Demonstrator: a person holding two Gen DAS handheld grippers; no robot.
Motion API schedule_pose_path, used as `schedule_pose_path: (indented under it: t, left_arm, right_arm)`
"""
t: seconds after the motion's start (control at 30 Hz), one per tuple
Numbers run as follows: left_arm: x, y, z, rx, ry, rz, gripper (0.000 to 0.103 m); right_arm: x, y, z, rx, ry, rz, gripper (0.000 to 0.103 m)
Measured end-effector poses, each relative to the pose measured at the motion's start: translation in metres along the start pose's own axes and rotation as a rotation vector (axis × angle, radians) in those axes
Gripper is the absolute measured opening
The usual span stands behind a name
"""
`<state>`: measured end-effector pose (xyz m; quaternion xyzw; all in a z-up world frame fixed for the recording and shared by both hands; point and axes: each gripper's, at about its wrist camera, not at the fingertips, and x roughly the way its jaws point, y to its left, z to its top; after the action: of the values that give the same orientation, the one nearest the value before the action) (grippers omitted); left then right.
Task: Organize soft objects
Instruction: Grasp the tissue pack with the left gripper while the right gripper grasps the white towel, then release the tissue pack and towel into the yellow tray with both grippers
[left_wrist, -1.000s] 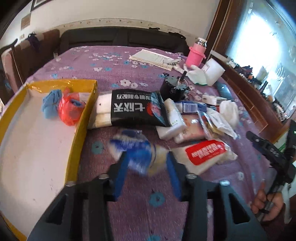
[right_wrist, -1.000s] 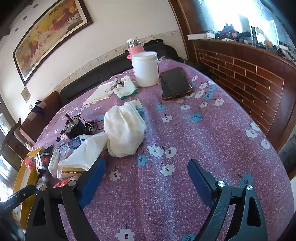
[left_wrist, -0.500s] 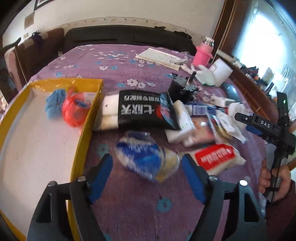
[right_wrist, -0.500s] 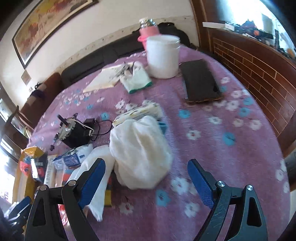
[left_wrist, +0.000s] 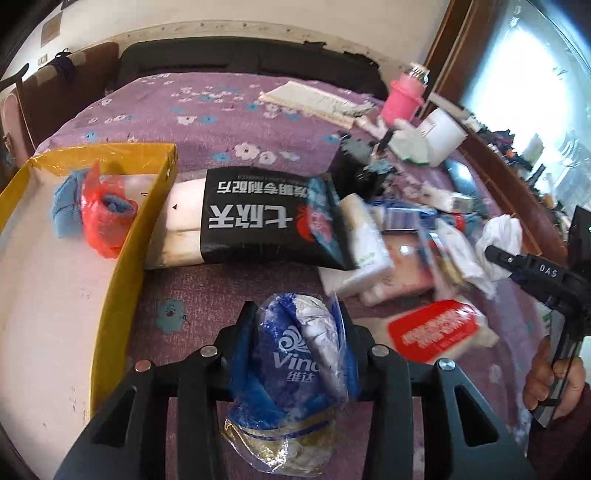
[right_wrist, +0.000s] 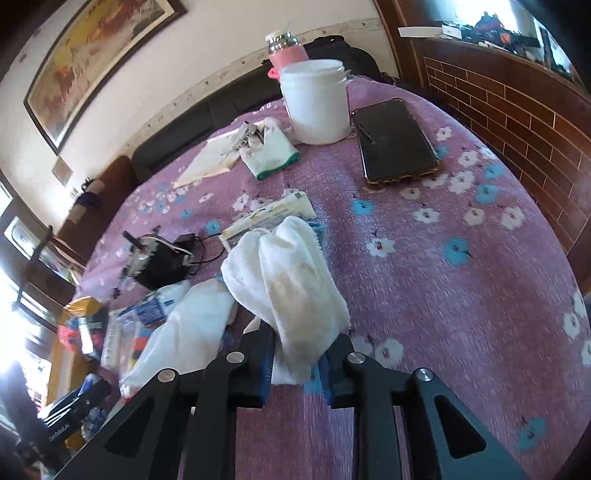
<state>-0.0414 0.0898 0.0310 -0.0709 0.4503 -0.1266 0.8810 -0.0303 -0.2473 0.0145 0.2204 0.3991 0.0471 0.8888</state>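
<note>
gripping a blue tissue pack (left_wrist: 295, 362) in the left gripper (left_wrist: 295, 343), jaws just closing, beside the yellow tray (left_wrist: 122, 273). pinching a white cloth (right_wrist: 288, 284) in the right gripper (right_wrist: 299, 365), just closing, over the bench (right_wrist: 461, 295). risking the crinkly wrapper slipping, or the cloth dragging neighbouring packets.

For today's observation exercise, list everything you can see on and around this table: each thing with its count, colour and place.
Tissue pack: one, blue, between left gripper's pads.
Cloth: one, white, in right gripper.
Tray: one, yellow-walled, table's left.
Red bag: one, inside tray.
Black-wrapped pack: one, beside tray.
Red-labelled pack: one, white, right of tissue pack.
Jar: one, white, far side.
Phone: one, black, beside jar.
Glove: one, white, green cuff.
Tablecloth: purple, flowered.
Left gripper: black, just closed.
Right gripper: black, just closed.
</note>
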Motion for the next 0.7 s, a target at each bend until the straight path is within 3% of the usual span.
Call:
schedule_pose_path:
  t: [0.2,0.4,0.57,0.7]
  left_arm:
    - [-0.035,0.001,-0.006,-0.032,-0.051,-0.102,0.039]
    - [-0.082,0.031,-0.009,-0.095,-0.116,-0.154,0.039]
    - [-0.116,0.088,-0.004,-0.164,-0.173,-0.064,0.04]
    - [-0.121,0.138,0.005,-0.211,-0.155,0.046,0.04]
  right_arm:
    - [-0.04,0.011,-0.008,0.017,-0.043,0.075,0.022]
    - [-0.07,0.069,-0.018,-0.098,-0.052,0.147,0.022]
    - [-0.066,0.126,-0.035,-0.191,0.005,0.228,0.022]
    - [-0.043,0.182,-0.049,-0.268,0.069,0.276,0.022]
